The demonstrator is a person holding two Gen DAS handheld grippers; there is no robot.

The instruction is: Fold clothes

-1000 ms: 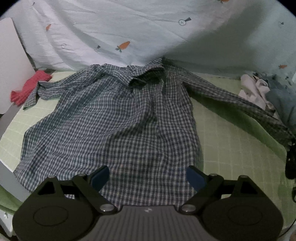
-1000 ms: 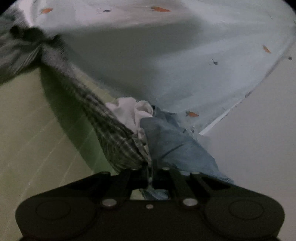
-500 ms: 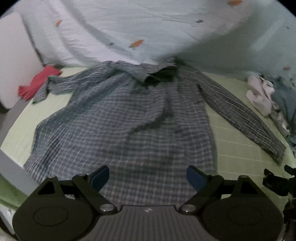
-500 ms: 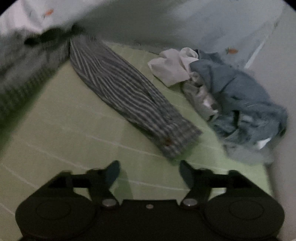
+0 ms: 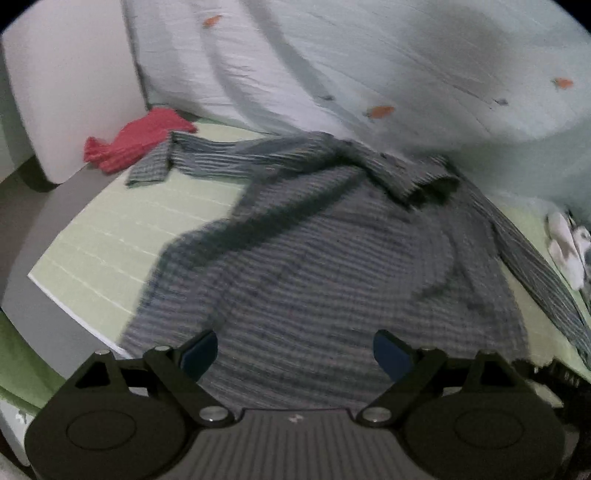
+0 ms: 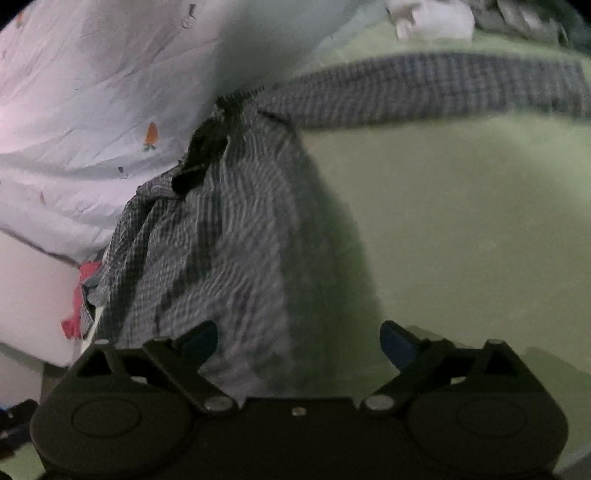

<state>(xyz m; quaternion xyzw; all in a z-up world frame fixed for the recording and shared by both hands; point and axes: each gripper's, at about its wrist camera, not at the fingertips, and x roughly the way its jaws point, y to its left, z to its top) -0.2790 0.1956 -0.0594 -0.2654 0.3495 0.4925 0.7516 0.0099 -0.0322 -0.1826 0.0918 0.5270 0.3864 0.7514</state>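
left hand-held gripper (image 5: pixel 293 350), its blue-tipped fingers spread and grasping nothing, hovers over the hem of a checked shirt (image 5: pixel 332 266) laid out on a pale green mat (image 5: pixel 110 236). right hand-held gripper (image 6: pixel 299 343), likewise released and empty, looks along the shirt's right edge, with bare mat beyond it.

the shirt lies spread open rather than folded: body flat but rumpled, collar (image 5: pixel 417 181) at the far end, right sleeve (image 6: pixel 443 88) stretched out straight to the side, left sleeve (image 5: pixel 207 155) reaching toward a red cloth (image 5: pixel 136 136) at the far left. a heap of white and blue clothes (image 6: pixel 436 18) waits past the right cuff, and a carrot-print sheet (image 5: pixel 369 66) rises behind it all.

by the look of it the garment is at the laying-out stage, with both sleeves extended and no fold in it. the next move likely calls for each gripper to pinch a thin, limp edge of fabric, at hem, shoulder or sleeve, low enough to catch one layer without dragging the body askew.
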